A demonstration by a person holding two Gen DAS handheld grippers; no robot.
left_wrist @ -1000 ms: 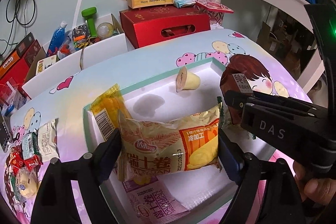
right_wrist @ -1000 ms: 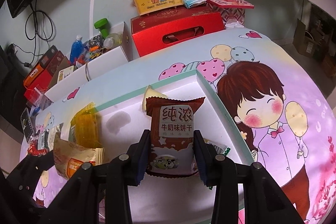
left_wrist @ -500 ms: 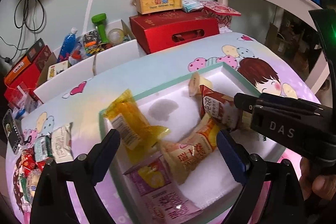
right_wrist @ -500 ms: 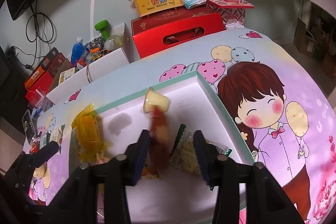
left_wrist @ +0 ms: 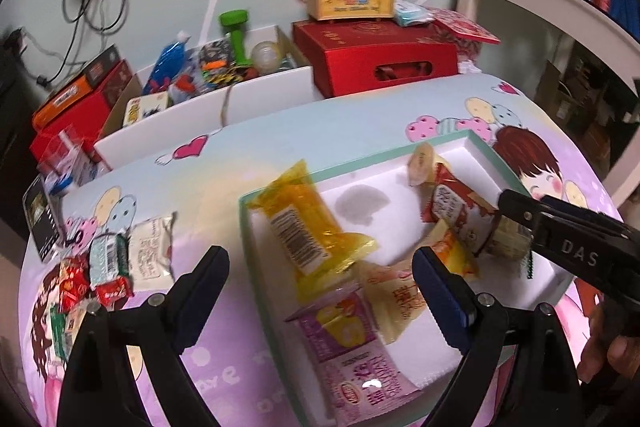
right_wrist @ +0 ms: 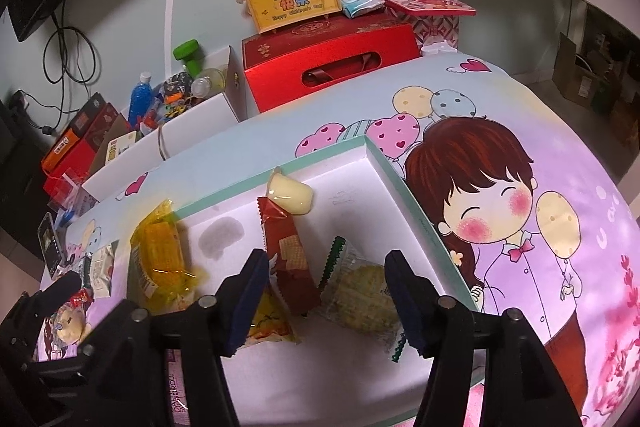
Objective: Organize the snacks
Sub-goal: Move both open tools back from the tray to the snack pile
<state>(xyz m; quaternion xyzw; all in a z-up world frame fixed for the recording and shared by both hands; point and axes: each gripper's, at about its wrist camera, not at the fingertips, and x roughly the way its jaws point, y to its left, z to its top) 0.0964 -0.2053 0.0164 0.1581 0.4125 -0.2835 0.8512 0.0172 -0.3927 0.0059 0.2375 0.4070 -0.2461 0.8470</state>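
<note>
My left tongs (left_wrist: pixel 320 283) and right tongs (right_wrist: pixel 326 299): both spread, holding nothing. Under them, white tray (right_wrist: pixel 360 167) on the worktop (right_wrist: pixel 560 147) contains purple packet (left_wrist: pixel 352 359), orange-yellow packet (right_wrist: pixel 268 319), yellow packet (left_wrist: pixel 308 223), brown biscuit packet (right_wrist: pixel 290 267), clear green-edged packet (right_wrist: pixel 360 291), jelly cup (right_wrist: pixel 290 195). Loose snacks (left_wrist: pixel 108 267) lie left of the tray.
</note>
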